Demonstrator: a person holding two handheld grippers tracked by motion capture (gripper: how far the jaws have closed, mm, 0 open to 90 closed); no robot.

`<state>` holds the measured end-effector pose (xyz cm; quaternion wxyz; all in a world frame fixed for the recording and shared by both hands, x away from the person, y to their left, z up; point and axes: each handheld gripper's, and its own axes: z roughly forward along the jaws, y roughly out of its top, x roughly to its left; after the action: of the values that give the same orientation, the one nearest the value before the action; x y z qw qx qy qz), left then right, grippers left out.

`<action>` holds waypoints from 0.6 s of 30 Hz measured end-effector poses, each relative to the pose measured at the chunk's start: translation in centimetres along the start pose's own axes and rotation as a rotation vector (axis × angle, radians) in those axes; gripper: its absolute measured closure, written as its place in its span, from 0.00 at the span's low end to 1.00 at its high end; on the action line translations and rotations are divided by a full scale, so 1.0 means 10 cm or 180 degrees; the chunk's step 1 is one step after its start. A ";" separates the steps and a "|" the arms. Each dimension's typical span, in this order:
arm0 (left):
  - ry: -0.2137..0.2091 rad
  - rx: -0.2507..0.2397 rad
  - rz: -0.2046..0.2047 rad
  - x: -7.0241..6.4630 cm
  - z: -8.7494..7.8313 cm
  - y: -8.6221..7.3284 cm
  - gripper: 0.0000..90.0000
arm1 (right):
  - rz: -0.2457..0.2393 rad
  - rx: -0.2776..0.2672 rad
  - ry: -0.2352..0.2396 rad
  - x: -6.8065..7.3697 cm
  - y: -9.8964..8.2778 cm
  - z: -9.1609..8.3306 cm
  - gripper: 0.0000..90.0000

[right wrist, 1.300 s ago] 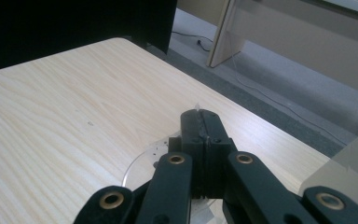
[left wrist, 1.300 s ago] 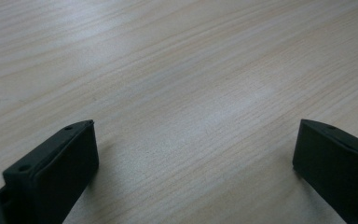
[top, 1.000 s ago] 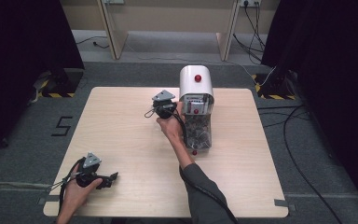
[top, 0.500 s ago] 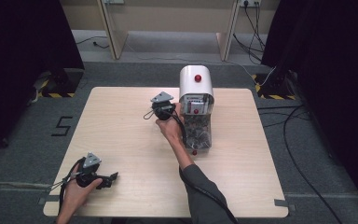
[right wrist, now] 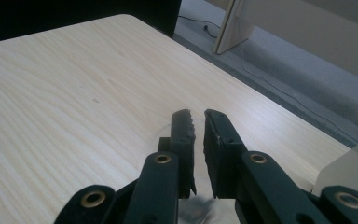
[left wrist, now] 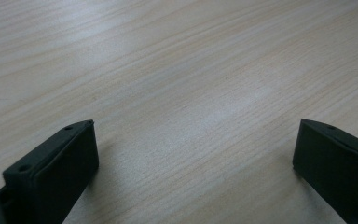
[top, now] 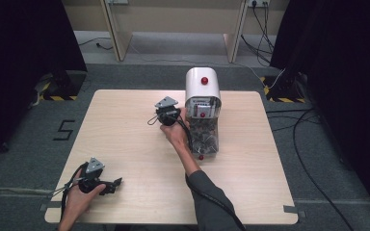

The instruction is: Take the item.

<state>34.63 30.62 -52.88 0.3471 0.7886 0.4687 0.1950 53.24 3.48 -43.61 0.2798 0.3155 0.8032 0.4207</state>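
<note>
A white candy dispenser with a red knob on top and a clear bin of wrapped pieces stands at the table's far middle; its white side shows at the right edge of the right gripper view. My right gripper is held just left of the dispenser, above the table. Its jaws have just been opening and stand a narrow gap apart, with nothing between the tips. A blurred silvery patch shows low between the jaws; I cannot tell what it is. My left gripper rests near the front left corner, open wide over bare wood.
The light wooden table sits on grey carpet. Cabinet legs and cables lie beyond the far and right edges. A small red ball sits at the dispenser's foot.
None of the objects or hands has visibly moved in the high view.
</note>
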 end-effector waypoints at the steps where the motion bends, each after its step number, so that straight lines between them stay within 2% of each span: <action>1: 0.0000 0.0000 0.0000 0.00 0.00 0.00 0.00 | -0.0004 -0.0007 0.0003 0.00 0.01 -0.01 0.90; 5: 0.0001 0.0006 0.0006 0.00 0.00 0.00 0.00 | 0.0001 -0.0067 0.0011 -0.02 0.04 -0.06 0.87; 18: 0.0000 0.0004 0.0005 0.00 0.00 0.00 0.00 | 0.0082 -0.0081 0.0124 -0.03 0.02 -0.15 0.81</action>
<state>34.63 30.63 -52.88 0.3464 0.7892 0.4682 0.1950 52.46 2.61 -42.66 0.2627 0.3140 0.7990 0.4404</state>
